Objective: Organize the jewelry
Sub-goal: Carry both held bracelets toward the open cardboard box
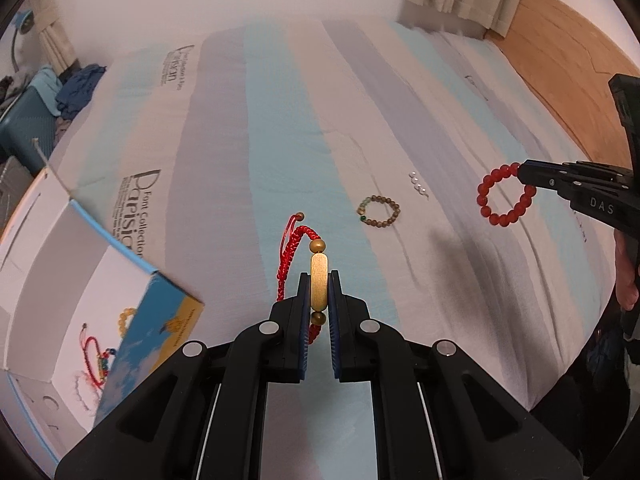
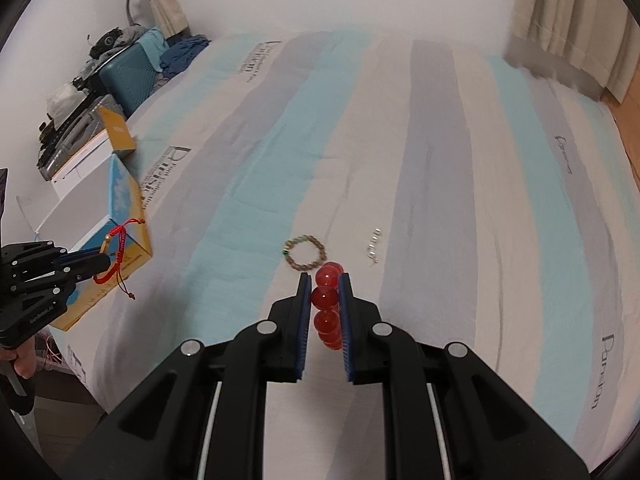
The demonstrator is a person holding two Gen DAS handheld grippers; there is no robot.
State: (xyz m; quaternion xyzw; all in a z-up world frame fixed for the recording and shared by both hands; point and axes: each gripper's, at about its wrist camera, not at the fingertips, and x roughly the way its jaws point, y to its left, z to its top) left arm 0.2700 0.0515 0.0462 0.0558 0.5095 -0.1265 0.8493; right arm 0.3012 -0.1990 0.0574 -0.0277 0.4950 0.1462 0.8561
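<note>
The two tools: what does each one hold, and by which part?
The left tool grips the red braided cord bracelet by its long gold bar bead. The right tool grips the red round-bead bracelet across a few beads.

A bed carries everything, its cover striped lengthwise in pale blue, grey and off-white with dark lettering printed along several stripes. Near the middle a brown bead bracelet (a few green beads on one side) lies flat on the cover, and just beside it, apart from it, rests a short row of small white pearls. At the bed's left edge sits an open white cardboard box with blue and yellow printed sides.
</note>
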